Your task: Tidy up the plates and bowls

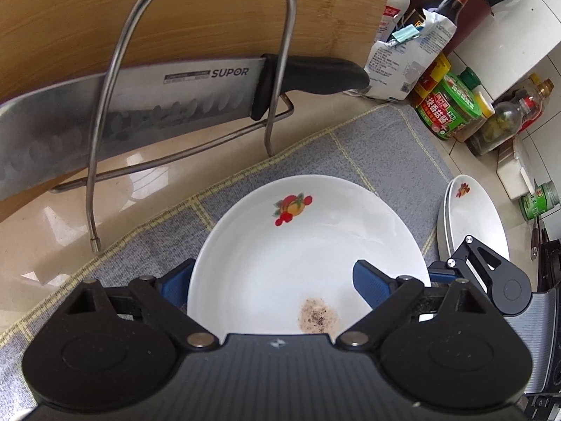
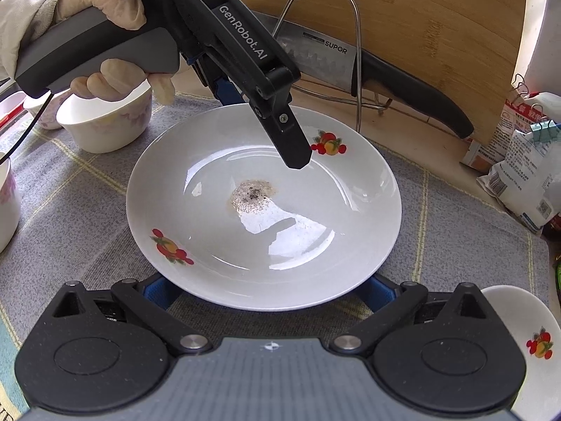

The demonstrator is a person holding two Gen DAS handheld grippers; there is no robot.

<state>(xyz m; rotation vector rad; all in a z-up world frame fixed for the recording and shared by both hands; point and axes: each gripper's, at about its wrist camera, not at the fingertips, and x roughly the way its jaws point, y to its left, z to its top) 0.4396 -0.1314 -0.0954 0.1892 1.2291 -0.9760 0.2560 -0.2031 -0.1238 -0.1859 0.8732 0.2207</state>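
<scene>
Right wrist view: left gripper (image 2: 280,133) fingers straddle dirty plate (image 2: 196,217) rim (w/ pepper).

We see both views bright with soft daylight. Glare streaks the white plate (image 2: 263,203), which mirrors a bright patch at its centre, and the glossy desk (image 1: 140,168) shines near the knife (image 1: 122,112). Fisheye bending curves the edges and darkens the corners. The knife blade blurs close to the left lens.

White fruit-print plate (image 2: 263,217), pepper-speckled, flat on mat (image 2: 455,217)
</scene>
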